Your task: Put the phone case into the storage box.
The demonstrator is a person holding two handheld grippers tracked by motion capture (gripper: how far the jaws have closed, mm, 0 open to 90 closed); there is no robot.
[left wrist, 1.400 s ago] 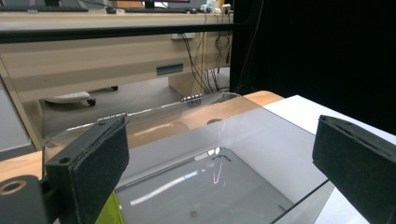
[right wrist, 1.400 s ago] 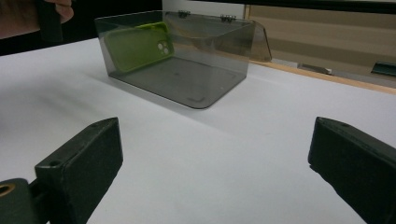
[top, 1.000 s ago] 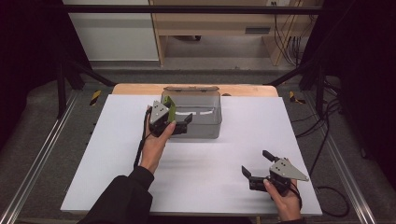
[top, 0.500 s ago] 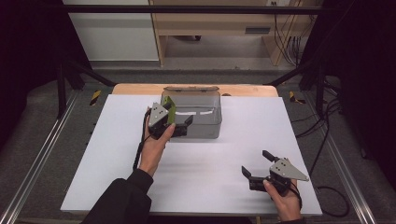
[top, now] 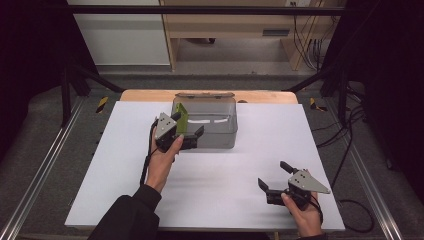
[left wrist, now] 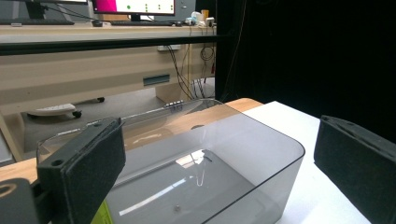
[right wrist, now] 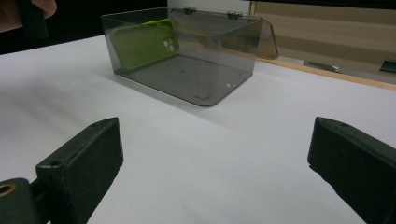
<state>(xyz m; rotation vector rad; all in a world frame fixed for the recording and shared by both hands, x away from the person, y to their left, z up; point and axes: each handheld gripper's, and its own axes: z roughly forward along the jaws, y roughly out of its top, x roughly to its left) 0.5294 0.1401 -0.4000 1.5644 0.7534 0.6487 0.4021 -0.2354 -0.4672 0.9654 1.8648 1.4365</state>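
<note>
My left gripper (top: 187, 136) was stretched forward on an extended forearm, its jaws standing wide apart and level, empty between the pads. My right gripper (top: 274, 183) sat low and near me, held in my right hand (top: 302, 212), jaws likewise spread wide with nothing clamped between them.

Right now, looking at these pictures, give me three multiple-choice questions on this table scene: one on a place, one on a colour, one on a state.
1. Where is the phone case?
A. inside the clear box
B. in the right claw
C. on the floor

2. What colour is the phone case?
A. red
B. green
C. blue

3. How does the right claw stand?
A. shut on the box
B. shut on nothing
C. open

Answers:
1. A, it leans on a box wall in the right gripper view.
2. B, it shows green through the wall.
3. C, its jaws stand wide apart over bare table.
</note>
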